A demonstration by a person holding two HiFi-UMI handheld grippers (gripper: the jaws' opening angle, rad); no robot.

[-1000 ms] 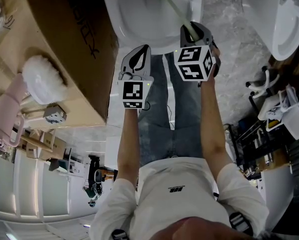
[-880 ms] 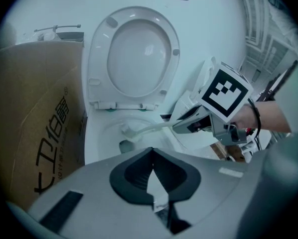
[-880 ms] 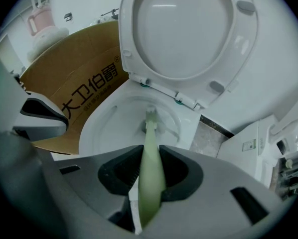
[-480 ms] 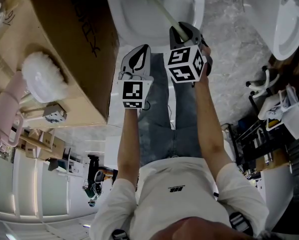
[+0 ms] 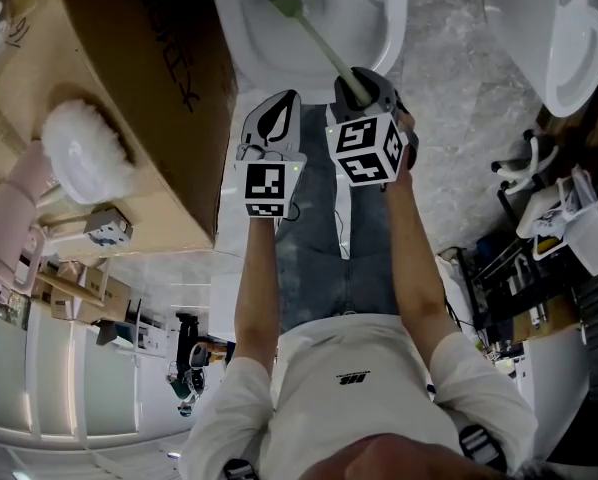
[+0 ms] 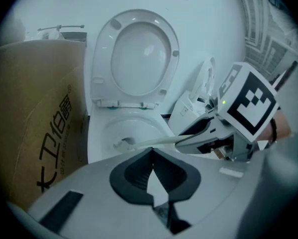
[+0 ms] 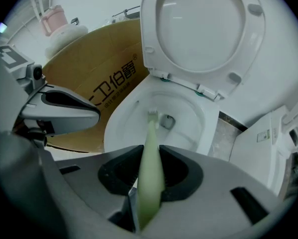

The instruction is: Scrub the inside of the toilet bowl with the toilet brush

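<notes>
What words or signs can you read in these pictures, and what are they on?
"卫伯爵": printed on the cardboard box; the last character is not quite sharp.
Small black logo on the white shirt: too small to read.
Label on the white fixture beside the toilet: too small to read.
Black-and-white squares on the marker cube: patterns, not words.

Toilet [image 5: 254,43], cardboard box [image 5: 129,58] on marbled floor [image 5: 449,98]

Top edge cuts off the toilet bowl [image 5: 264,48].

Brush [image 5: 317,36] in bowl [image 5: 391,18], box [image 5: 129,58] L of bowl
</notes>
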